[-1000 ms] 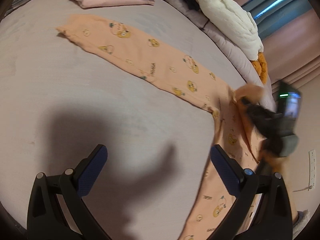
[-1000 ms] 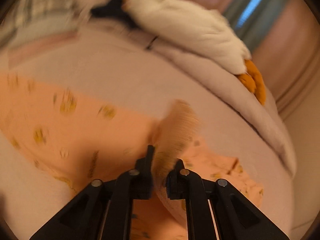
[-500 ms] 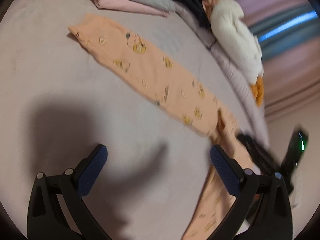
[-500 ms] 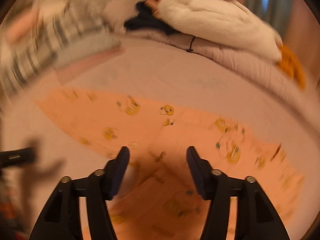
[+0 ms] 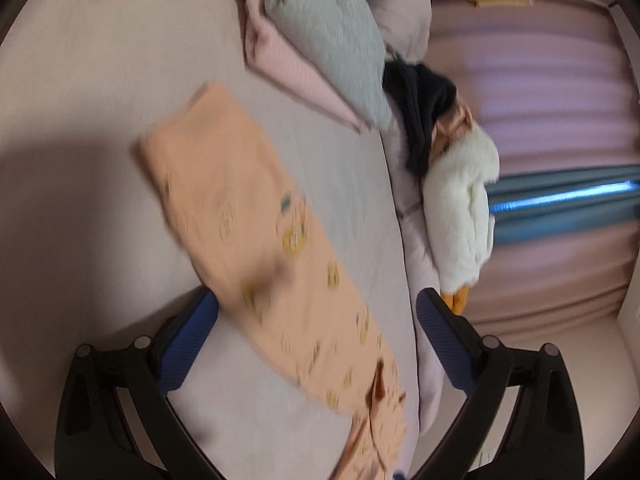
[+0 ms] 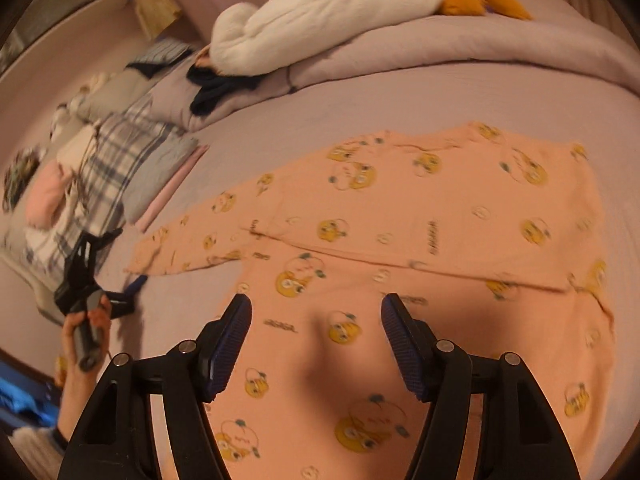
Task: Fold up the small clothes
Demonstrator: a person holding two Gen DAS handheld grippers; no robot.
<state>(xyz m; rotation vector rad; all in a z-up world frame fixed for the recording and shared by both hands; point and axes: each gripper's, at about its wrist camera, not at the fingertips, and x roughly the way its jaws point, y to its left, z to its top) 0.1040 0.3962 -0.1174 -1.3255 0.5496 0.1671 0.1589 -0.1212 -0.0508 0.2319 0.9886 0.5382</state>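
- Both pairs of jaws are standing wide apart and gripping nothing; the right gripper (image 6: 316, 344) has just been opening its jaws, with only flat cloth showing below the gap, and the left gripper (image 5: 316, 344) is hanging open as well.
- Right under and just ahead of the right jaws, the peach garment (image 6: 420, 248) with its yellow cartoon print is lying spread on the bed (image 6: 400, 96), one part folded across it so that an edge is running sideways just beyond the fingertips.
- Between the left jaws, one long sleeve or leg of that garment is stretching away on the sheet, its cuff end lying farthest out; the picture is blurred here.
- Left of the right jaws, a hand (image 6: 86, 328) is gripping the left tool near that cuff end.
- Farther out from the left jaws, a folded stack (image 5: 320, 52) of grey over pink cloth is sitting on the bed.
- Beyond that, a dark garment (image 5: 420, 108) is lying on the rolled duvet (image 6: 460, 48).
- Farthest off, a white plush goose (image 6: 332, 12) with orange feet is resting on the duvet.
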